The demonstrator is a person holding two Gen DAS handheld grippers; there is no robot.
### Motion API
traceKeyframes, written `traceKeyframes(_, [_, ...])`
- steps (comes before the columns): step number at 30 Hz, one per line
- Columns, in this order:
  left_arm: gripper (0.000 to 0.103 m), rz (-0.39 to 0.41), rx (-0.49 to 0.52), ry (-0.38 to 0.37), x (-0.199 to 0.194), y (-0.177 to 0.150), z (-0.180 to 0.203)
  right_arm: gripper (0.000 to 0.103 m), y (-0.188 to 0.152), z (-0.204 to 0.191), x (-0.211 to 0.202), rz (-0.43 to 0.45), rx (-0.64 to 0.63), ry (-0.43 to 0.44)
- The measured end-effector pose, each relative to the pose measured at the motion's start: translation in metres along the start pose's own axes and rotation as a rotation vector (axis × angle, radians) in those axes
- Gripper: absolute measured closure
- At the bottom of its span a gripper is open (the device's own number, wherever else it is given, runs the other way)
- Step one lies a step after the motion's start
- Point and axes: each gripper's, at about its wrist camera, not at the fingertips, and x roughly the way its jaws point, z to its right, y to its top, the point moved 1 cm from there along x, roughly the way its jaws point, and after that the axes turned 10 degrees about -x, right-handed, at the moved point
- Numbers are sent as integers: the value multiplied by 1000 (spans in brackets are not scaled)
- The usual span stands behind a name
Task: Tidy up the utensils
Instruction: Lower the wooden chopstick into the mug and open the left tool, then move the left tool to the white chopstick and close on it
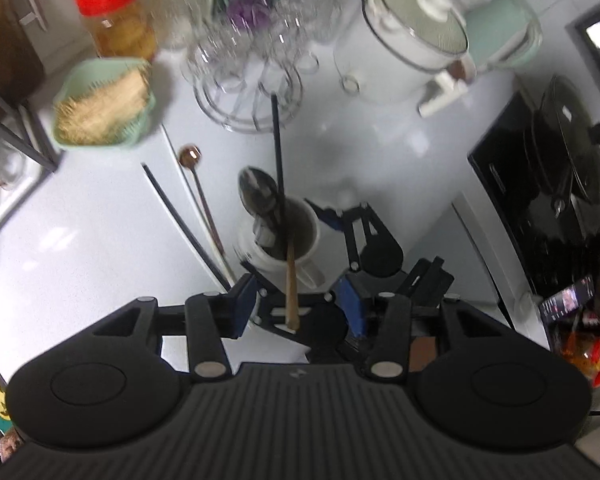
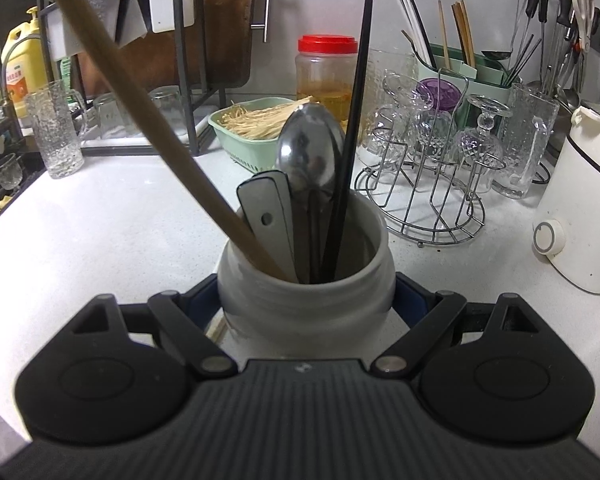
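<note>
A white ceramic utensil jar (image 2: 304, 300) stands on the white counter. My right gripper (image 2: 306, 300) is shut around its body; the jar also shows in the left wrist view (image 1: 288, 240). The jar holds a steel spoon (image 2: 308, 152), a black chopstick (image 2: 352, 128), a grey spatula handle (image 2: 268, 220) and a wooden stick (image 2: 148, 120). My left gripper (image 1: 296, 308) hovers above the jar, open, with the wooden stick's top end (image 1: 292, 292) between its fingers, not pinched. A black chopstick (image 1: 180, 220) and a copper long spoon (image 1: 200, 196) lie on the counter to the left.
A green basket of noodles (image 1: 100, 104), a red-lidded jar (image 1: 116, 16), a wire rack of glasses (image 2: 432, 168), a white cooker (image 2: 580, 200) and a green utensil caddy (image 2: 460, 68) stand behind. A black stove with pan (image 1: 548, 200) is at the right.
</note>
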Motion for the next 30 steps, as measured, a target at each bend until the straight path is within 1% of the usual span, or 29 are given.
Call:
traceKeyframes(3, [51, 88, -35, 4, -15, -14, -5, 12, 1, 0, 0, -1, -6, 4])
traceKeyframes(8, [50, 209, -139, 21, -29, -44, -25, 12, 2, 1, 1, -2, -16, 19])
traceKeyframes(11, [50, 267, -205, 25, -29, -65, -39, 12, 2, 2, 1, 0, -22, 26])
traceKeyframes(15, [50, 329, -267, 39, -20, -92, -57, 13, 2, 4, 0, 0, -29, 45])
traceKeyframes(20, [51, 399, -331, 46, 9, -120, -76, 13, 2, 8, -1, -3, -35, 56])
traceKeyframes(22, [51, 413, -365, 32, 27, -128, -85, 13, 2, 10, -1, -10, -33, 54])
traceKeyframes(26, [51, 419, -400, 9, 66, -138, -97, 13, 0, 18, -5, -25, -16, 32])
traceKeyframes(28, [51, 397, -403, 14, 87, -138, -100, 13, -3, 21, -8, -31, -9, 21])
traceKeyframes(30, [51, 392, -390, 28, 106, -141, -98, 12, -5, 23, -11, -36, -9, 16])
